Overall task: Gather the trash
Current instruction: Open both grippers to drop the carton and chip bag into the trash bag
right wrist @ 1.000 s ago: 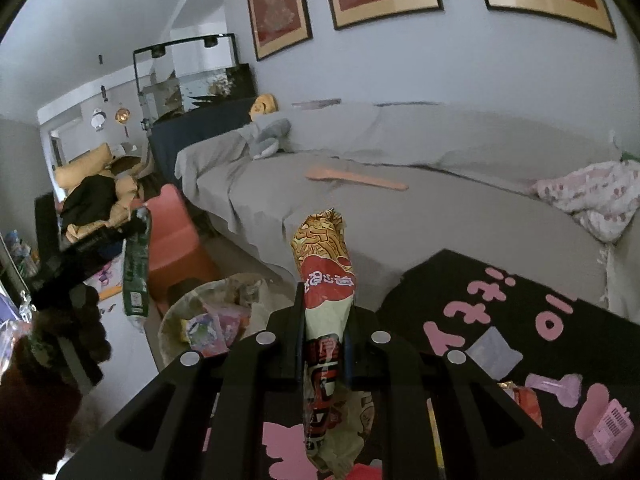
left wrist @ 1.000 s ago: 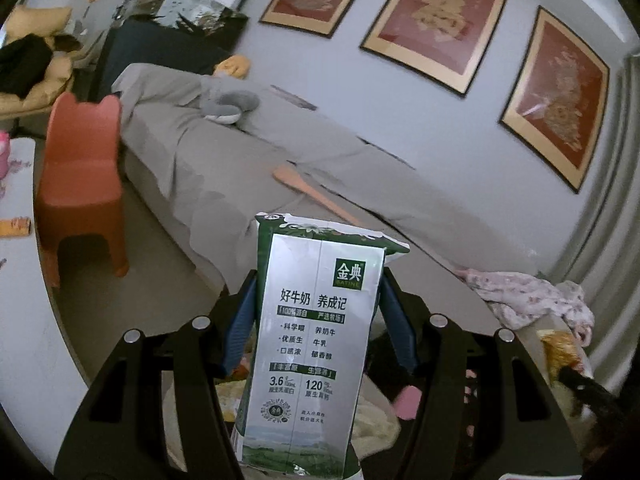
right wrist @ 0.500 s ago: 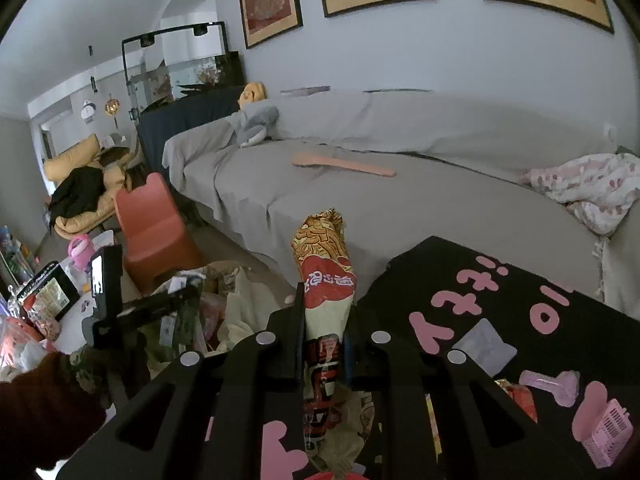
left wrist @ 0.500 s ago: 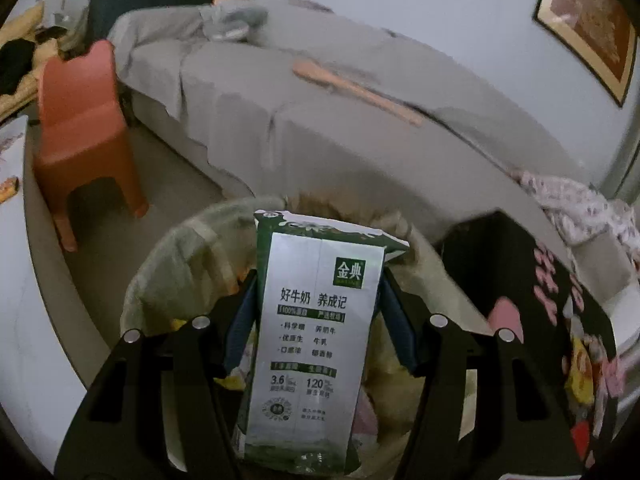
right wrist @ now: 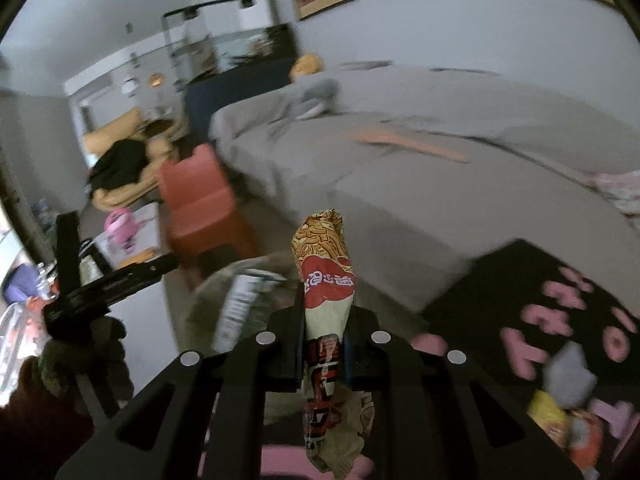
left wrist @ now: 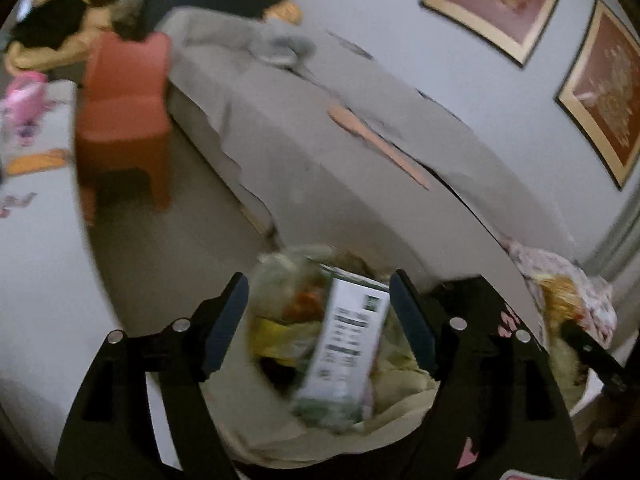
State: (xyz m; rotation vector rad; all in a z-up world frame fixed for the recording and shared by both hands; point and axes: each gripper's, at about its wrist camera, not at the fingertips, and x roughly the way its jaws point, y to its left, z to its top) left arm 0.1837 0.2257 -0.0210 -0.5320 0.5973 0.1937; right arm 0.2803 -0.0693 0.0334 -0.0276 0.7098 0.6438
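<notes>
right gripper (right wrist: 324, 320) clamps an upright snack wrapper (right wrist: 326, 280); blurred milk carton (right wrist: 240, 308) tilts beside it, clear of the left gripper (right wrist: 116, 280).

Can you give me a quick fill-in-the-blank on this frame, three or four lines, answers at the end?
1. The milk carton is tipping between the opening jaws of the ____ gripper.
2. The right gripper is shut on a ____.
3. Below the carton sits a lined ____ already holding rubbish.
4. The small chair beside the grey sofa is coloured ____.

Missing words: left; snack wrapper; trash bin; orange-red
</notes>
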